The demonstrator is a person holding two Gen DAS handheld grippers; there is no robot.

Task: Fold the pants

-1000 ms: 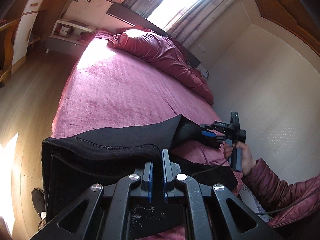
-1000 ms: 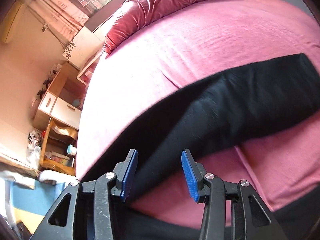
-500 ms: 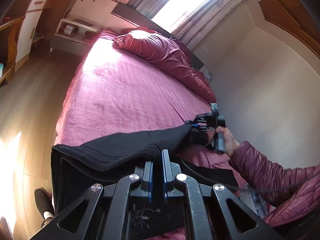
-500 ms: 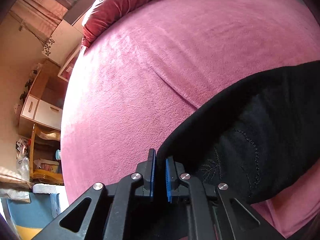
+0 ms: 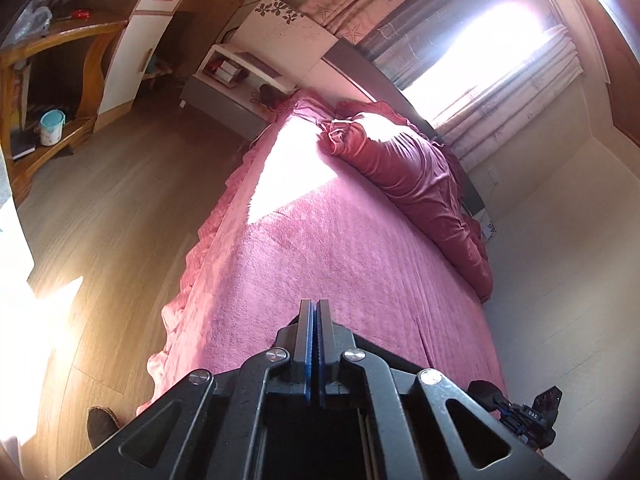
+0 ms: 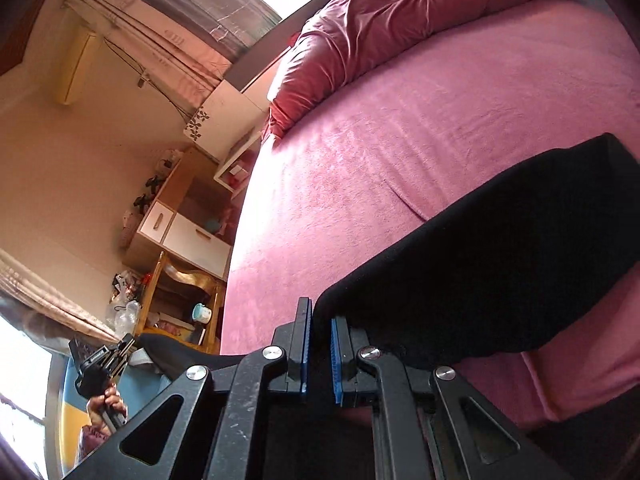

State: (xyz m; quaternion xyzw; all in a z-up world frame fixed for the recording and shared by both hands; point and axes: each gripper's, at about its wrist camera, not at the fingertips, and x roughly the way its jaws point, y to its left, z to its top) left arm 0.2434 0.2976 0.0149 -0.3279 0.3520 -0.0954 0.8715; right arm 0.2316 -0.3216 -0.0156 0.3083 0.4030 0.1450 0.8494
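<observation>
We hold the left gripper [image 5: 314,312] over the pink bed cover [image 5: 344,264], its blue pads pressed flat together; black cloth lies below and behind the fingers, but from the left wrist view we cannot tell whether any of it is pinched. From the right wrist view this same gripper appears off the side of the bed, with a strip of black fabric running to it. The right gripper [image 6: 319,330] has its fingers drawn in on a fold of the black pants [image 6: 500,280], which fills the narrow gap between the pads. The pants stretch across the near part of the bed cover, well apart from the crumpled maroon quilt [image 6: 400,20] at the bed's head.
</observation>
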